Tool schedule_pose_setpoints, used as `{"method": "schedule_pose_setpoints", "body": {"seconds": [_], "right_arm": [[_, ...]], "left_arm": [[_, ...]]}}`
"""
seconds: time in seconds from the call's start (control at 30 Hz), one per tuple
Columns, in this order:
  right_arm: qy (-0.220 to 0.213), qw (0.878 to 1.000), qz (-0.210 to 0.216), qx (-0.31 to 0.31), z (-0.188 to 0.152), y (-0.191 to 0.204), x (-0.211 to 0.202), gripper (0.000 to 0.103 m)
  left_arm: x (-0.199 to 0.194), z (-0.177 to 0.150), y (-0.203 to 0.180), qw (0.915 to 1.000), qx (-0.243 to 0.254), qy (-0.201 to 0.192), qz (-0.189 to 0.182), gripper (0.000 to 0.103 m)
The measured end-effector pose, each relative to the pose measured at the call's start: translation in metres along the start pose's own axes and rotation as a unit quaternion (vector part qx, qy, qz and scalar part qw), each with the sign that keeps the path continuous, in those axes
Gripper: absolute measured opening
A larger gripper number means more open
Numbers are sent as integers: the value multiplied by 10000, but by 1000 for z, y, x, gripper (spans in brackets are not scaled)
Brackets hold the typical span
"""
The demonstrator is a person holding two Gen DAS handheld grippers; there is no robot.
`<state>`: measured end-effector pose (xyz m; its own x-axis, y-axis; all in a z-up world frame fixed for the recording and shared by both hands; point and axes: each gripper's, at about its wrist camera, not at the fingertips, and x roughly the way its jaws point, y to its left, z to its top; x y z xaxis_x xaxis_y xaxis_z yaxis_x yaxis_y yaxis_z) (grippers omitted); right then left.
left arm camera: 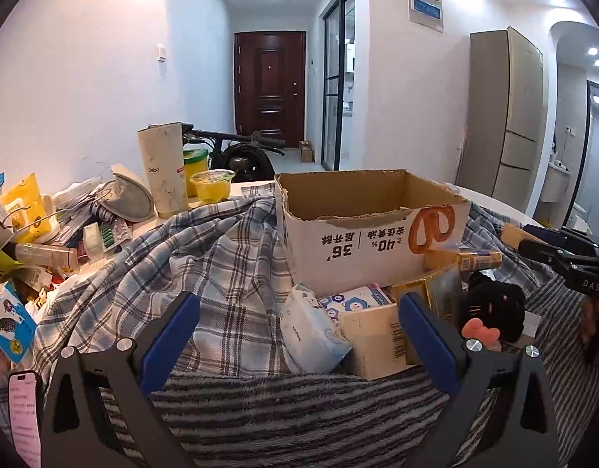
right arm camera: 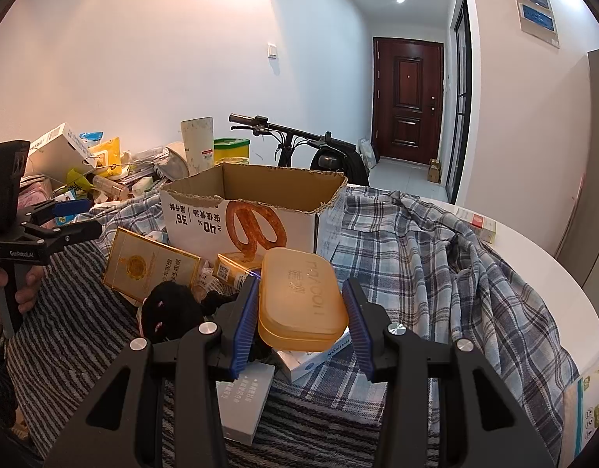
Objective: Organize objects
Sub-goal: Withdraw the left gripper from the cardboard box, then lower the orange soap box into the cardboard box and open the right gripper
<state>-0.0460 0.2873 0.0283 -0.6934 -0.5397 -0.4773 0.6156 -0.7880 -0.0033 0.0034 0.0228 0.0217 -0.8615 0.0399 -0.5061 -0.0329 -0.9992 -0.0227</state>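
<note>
Between my right tongs (right arm camera: 301, 318) sits the orange plastic case (right arm camera: 299, 300), pinched across its short width by the blue pads, its long axis running away from me toward the cardboard box (right arm camera: 245, 210). That box stands straight ahead of the case and a little to the left, open at the top, with a gold packet (right arm camera: 151, 269) and a black plush toy (right arm camera: 169, 312) lying in the clutter before it. I judge the coming move to be a lift forward and up over the box's torn near rim, since the case already points at the opening.

My left tongs (left arm camera: 295, 331) are spread wide and hold nothing; they hang over the striped towel (left arm camera: 299, 409) and the plaid shirt (left arm camera: 206, 265), with a soft white tissue pack (left arm camera: 307, 331) and a small carton (left arm camera: 377, 339) lying beyond them on the table (right arm camera: 533, 241). From that side the box is ahead and slightly right. The right hand is the one placed to drop something in.
</note>
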Motion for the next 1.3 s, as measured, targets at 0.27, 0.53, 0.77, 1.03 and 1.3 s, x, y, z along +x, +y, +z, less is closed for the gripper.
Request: {"method": "schedule_pose_setpoints", "body": {"seconds": [0.27, 0.53, 0.77, 1.03, 1.3], "right_arm": [[36, 10000, -16, -14, 1, 2, 0, 43], [90, 9999, -54, -79, 1, 4, 3, 43], [90, 9998, -105, -157, 1, 7, 3, 43], [-25, 10000, 9, -60, 2, 4, -1, 43], [-72, 9997, -131, -196, 8, 2, -9, 42]], "left_arm": [[-1, 0, 3, 9999, -67, -16, 78, 103], [0, -1, 4, 9999, -85, 8, 135, 103], [2, -1, 7, 9998, -174, 33, 78, 103], [-1, -2, 4, 9999, -74, -52, 132, 103], [1, -2, 6, 9999, -125, -5, 89, 103]]}}
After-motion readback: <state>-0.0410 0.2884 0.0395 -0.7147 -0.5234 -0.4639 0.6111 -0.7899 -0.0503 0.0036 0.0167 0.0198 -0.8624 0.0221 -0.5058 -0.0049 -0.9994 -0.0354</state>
